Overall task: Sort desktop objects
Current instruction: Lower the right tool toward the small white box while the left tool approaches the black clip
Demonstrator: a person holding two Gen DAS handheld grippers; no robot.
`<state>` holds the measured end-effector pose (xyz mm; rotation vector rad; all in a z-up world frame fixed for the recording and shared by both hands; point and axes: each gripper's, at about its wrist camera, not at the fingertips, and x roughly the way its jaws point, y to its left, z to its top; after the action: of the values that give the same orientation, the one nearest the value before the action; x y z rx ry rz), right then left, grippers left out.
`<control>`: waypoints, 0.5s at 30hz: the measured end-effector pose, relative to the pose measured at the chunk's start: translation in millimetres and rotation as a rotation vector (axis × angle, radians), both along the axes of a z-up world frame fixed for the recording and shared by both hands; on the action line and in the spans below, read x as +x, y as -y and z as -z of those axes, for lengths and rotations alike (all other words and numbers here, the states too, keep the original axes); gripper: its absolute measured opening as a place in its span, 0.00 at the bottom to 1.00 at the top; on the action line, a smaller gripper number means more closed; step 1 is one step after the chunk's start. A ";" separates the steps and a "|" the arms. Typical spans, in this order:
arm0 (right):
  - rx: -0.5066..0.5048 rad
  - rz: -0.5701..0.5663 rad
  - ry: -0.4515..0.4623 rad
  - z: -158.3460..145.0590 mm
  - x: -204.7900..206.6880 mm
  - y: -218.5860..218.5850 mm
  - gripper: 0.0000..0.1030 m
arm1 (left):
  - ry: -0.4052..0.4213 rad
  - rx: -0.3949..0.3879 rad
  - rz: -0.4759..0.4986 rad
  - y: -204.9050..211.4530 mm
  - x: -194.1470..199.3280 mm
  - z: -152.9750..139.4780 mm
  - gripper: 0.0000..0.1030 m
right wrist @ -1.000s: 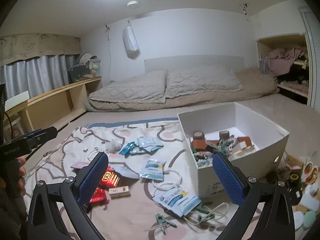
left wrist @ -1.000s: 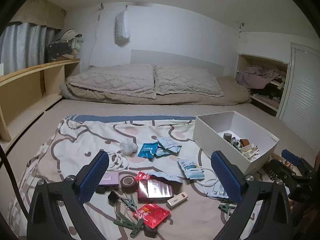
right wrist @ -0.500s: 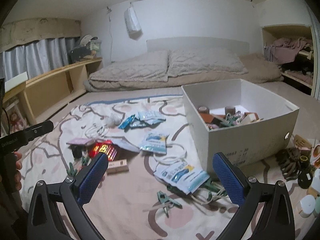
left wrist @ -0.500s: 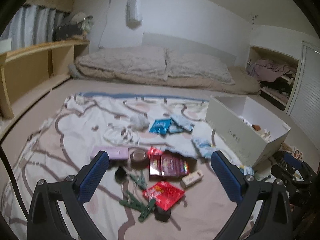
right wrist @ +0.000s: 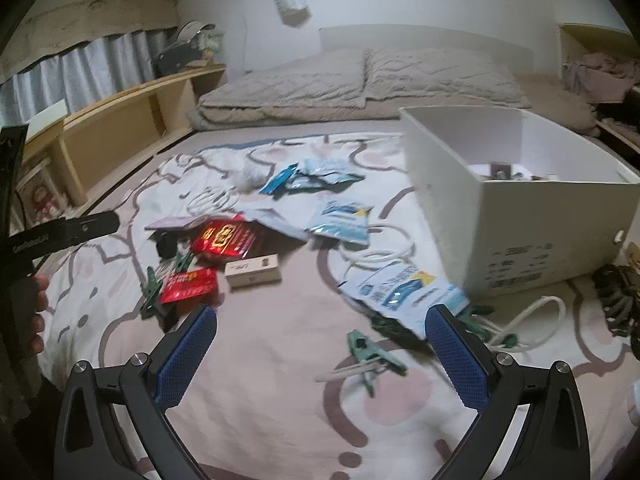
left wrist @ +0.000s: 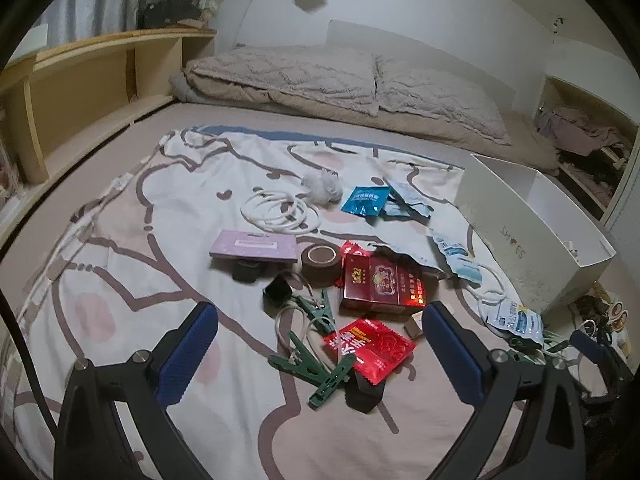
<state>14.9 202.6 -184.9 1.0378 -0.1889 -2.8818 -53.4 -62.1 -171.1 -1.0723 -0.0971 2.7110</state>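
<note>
Loose items lie on a patterned sheet on the bed. My left gripper is open and empty, low over green clothespins and a red packet. Beyond lie a red box, brown tape roll, purple card, white cable coil and blue sachets. My right gripper is open and empty above bare sheet, left of a green clothespin. A blue-white packet and small beige box lie ahead. The white box holds several sorted items.
A folded quilt and pillows lie at the bed's head. A wooden shelf runs along the left. A cluttered alcove is at the right. Small items and black hair clips lie right of the white box.
Both grippers have dropped lower and moved forward toward the items on the sheet. The left one now hovers close over the clothespins and red packet. Both stay open.
</note>
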 end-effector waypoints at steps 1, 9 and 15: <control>-0.001 -0.010 0.008 1.3 -3.6 2.2 1.00 | 0.011 0.006 0.005 -0.2 -1.2 2.2 1.00; 0.003 -0.075 0.081 16.1 -41.6 21.6 1.00 | 0.098 -0.016 0.011 -2.0 -7.4 20.3 1.00; -0.003 -0.111 0.128 26.5 -66.3 31.8 1.00 | 0.149 -0.014 0.009 0.9 -11.2 28.8 1.00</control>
<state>-51.4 170.9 -211.4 1.1933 -0.1383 -2.7182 -64.5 -63.0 -199.9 -1.2750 -0.0977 2.6247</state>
